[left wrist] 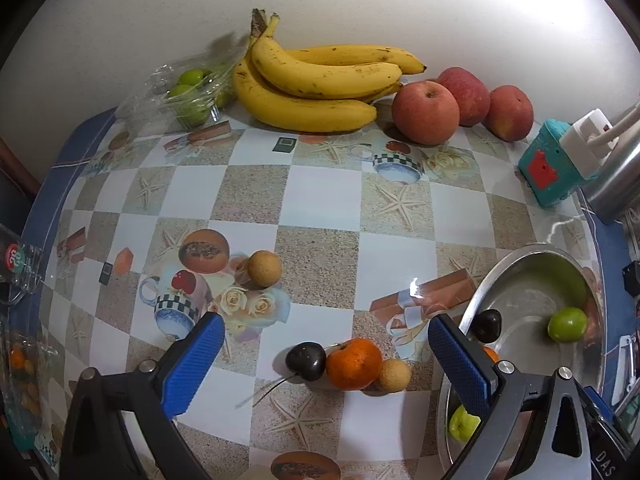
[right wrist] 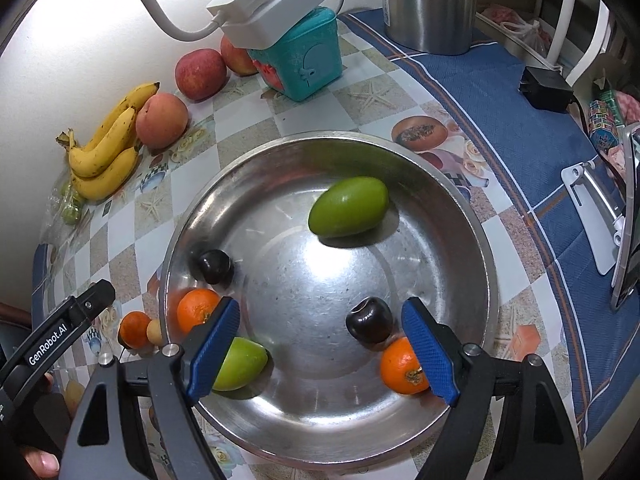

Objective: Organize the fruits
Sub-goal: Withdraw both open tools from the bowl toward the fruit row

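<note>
The left gripper (left wrist: 326, 364) hangs wide open and empty over a cluster on the tabletop: cherry (left wrist: 306, 361), orange (left wrist: 354, 364) and longan (left wrist: 395, 375), just left of the bowl (left wrist: 520, 256). The right gripper (right wrist: 320, 344) gapes empty over the bowl, so the left is nearer.

"GenRobot.AI" in white letters on the black body of the left tool (right wrist: 60, 340), seen from the right wrist view. White letters "DAS" on a dark part at the lower right edge of the left wrist view (left wrist: 604, 462). Red round label on a clear container at the left edge (left wrist: 15, 257), digits unreadable.
</note>
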`<state>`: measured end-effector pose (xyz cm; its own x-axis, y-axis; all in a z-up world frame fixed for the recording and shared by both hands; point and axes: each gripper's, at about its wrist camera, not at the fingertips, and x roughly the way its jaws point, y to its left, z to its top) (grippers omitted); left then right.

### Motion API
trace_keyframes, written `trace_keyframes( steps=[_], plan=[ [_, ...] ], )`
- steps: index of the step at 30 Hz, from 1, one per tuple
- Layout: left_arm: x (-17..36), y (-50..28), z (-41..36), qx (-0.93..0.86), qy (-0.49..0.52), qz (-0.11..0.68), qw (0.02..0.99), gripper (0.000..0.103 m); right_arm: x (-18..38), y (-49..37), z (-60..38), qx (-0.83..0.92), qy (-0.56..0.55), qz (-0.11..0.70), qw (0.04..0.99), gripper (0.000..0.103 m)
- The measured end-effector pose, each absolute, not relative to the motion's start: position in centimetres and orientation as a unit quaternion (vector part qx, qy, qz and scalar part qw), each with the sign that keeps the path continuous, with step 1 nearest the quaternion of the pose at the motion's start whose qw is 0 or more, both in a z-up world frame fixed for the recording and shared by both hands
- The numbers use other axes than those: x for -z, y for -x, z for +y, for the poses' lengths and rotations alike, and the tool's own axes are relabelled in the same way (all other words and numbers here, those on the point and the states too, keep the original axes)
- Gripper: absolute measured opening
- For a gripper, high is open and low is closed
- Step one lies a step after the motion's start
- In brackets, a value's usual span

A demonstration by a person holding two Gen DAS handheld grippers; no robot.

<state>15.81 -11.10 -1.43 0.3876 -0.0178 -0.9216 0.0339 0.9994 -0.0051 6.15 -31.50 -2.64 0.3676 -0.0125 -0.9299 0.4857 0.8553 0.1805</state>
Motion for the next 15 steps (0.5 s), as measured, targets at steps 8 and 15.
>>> trace_keyframes(
  steps=[8, 15],
  plan=[
    [1.0, -15.7, -9.9, 0.005, 0.004, 0.547, 0.837, 0.103, 2.3, -6.1, -31.4, 0.159, -0.216, 0.53, 0.804, 0.084],
    [0.2, -15.6, -7.5, -0.014, 0.027, 0.537, 0.843, 0.103, 1.8, -6.3, -30.6, 0.146, -0.22, 0.519, 0.813, 0.084]
  ],
)
